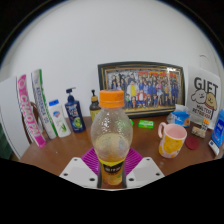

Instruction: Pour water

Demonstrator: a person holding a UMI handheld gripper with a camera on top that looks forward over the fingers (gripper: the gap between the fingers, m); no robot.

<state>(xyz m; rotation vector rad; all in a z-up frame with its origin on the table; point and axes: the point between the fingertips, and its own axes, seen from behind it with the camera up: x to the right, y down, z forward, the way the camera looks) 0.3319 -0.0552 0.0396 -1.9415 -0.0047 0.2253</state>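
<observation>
The tool (112, 168) pinches the bottle (111, 140) low on its body, upright and capped — steady for carrying. The pink mug (171, 140) waits on the tabletop (60, 158) ahead — likely the pouring target.

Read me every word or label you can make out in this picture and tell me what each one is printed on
"GIFT": large dark letters on the white box right of the framed group photo; the smaller print beneath is too blurred to read.
The pink and green tubes, the dark blue pump bottle, the pink mug: markings too small to read.
The clear plastic bottle with orange cap, held between the gripper's fingers: no readable label.
</observation>
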